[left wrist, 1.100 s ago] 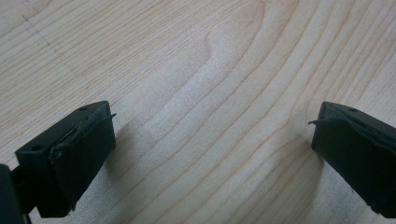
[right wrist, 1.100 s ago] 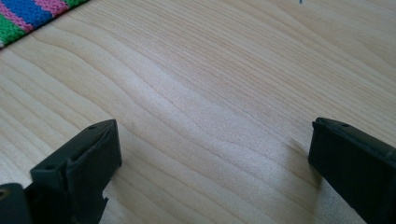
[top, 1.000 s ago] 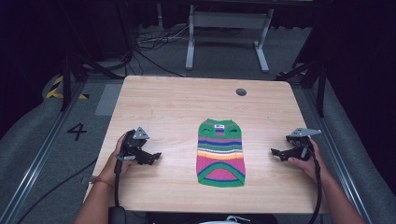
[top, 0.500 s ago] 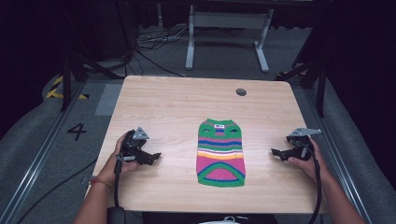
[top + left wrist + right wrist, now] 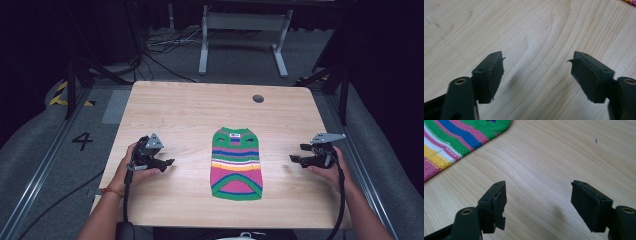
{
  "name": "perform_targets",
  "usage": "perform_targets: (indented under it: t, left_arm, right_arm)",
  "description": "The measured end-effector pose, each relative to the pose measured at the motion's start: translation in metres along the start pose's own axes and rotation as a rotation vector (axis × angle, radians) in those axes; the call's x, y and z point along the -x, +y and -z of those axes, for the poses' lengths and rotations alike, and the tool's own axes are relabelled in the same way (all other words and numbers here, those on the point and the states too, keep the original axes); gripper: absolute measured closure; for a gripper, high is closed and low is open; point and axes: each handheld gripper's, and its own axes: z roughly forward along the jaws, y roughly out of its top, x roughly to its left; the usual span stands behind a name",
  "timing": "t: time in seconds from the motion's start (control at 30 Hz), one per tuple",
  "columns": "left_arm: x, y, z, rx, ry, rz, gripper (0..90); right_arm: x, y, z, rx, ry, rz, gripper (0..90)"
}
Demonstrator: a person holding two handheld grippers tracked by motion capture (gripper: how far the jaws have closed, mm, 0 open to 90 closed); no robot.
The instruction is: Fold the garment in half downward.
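left gripper (image 5: 167, 162): jaws part-open, just been closing, nothing between | right gripper (image 5: 296, 159): same, empty | striped sweater (image 5: 236, 162): flat on table (image 5: 190, 107), between both, ahead of each pair of jaws, untouched | risk: narrowed jaws sliding over flat knit, pinching one layer, dragging and bunching it

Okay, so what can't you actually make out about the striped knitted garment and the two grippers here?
- Striped knitted garment: white label at the neck too small to read in the high view; cut off by the frame edge in the right gripper view.
- Its underside: hidden against the wooden table.
- Left gripper and right gripper: pads too small in the high view; jaws apart, nothing between.
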Motion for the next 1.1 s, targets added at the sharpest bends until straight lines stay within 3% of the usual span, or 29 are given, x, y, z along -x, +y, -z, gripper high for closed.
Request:
perform_targets:
  t: [0.13, 0.2, 0.4, 0.53, 0.77, 1.0, 1.1]
  left_arm:
    - [-0.004, 0.012, 0.002, 0.024, -0.023, 0.019, 29.5]
    - [-0.005, 0.018, 0.002, 0.033, -0.014, 0.019, 29.1]
    - [-0.008, 0.037, -0.002, 0.041, -0.020, -0.009, 29.2]
    - [-0.010, 0.056, -0.008, 0.047, -0.011, -0.021, 29.9]
    - [-0.021, 0.088, -0.017, 0.102, -0.032, 0.007, 30.5]
    - [-0.018, 0.116, -0.048, 0.092, -0.041, -0.013, 32.3]
    - [-0.014, 0.124, -0.070, 0.066, -0.072, -0.011, 31.9]
  right_arm:
    - [-0.004, 0.012, 0.001, 0.007, 0.000, 0.015, 32.7]
    - [-0.006, 0.018, 0.001, 0.005, 0.001, 0.024, 32.8]
    - [-0.011, 0.036, -0.005, 0.008, 0.011, 0.055, 32.8]
    - [-0.017, 0.056, -0.017, 0.008, 0.026, 0.078, 32.6]
    - [-0.023, 0.084, -0.040, 0.014, 0.052, 0.101, 34.4]
    - [-0.025, 0.103, -0.071, -0.014, 0.072, 0.110, 36.1]
    - [-0.026, 0.107, -0.083, -0.030, 0.074, 0.114, 37.1]
